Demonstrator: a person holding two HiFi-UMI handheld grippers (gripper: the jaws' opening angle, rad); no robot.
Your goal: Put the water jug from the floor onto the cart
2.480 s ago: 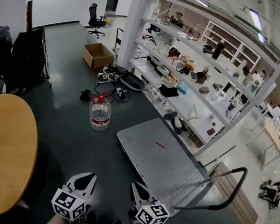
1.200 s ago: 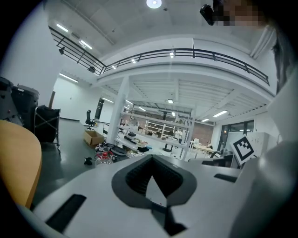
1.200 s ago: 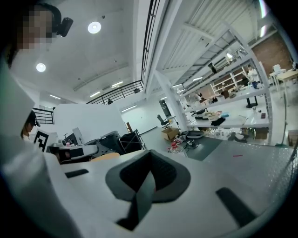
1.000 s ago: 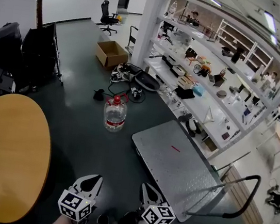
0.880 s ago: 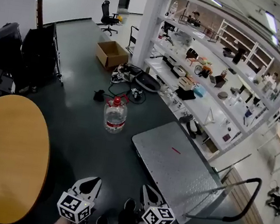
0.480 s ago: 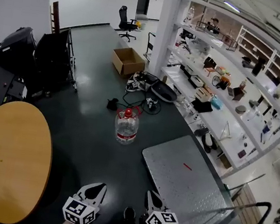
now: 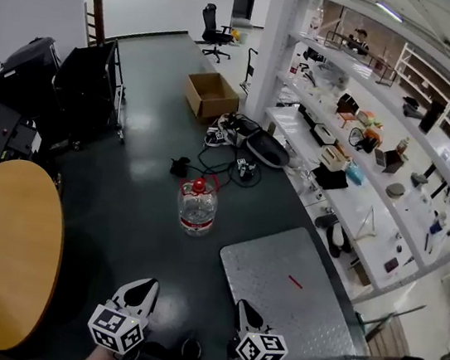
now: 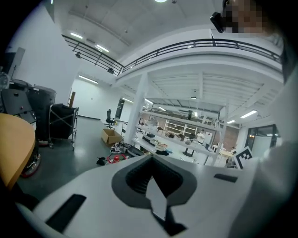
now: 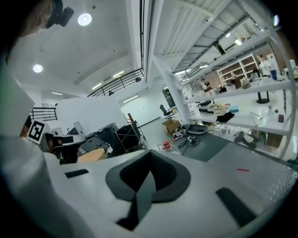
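Head view: left gripper and right gripper closed, empty, well apart from the clear red-capped plastic water jug; its smooth body may slip

Three cams: one head, two gripper views.
Head cam looks steeply down on the floor from above, jug ahead, cart front-right. Gripper cams ride low, close behind own jaws, facing fwd approx level. All share jug & shelves; right one also gets cart.
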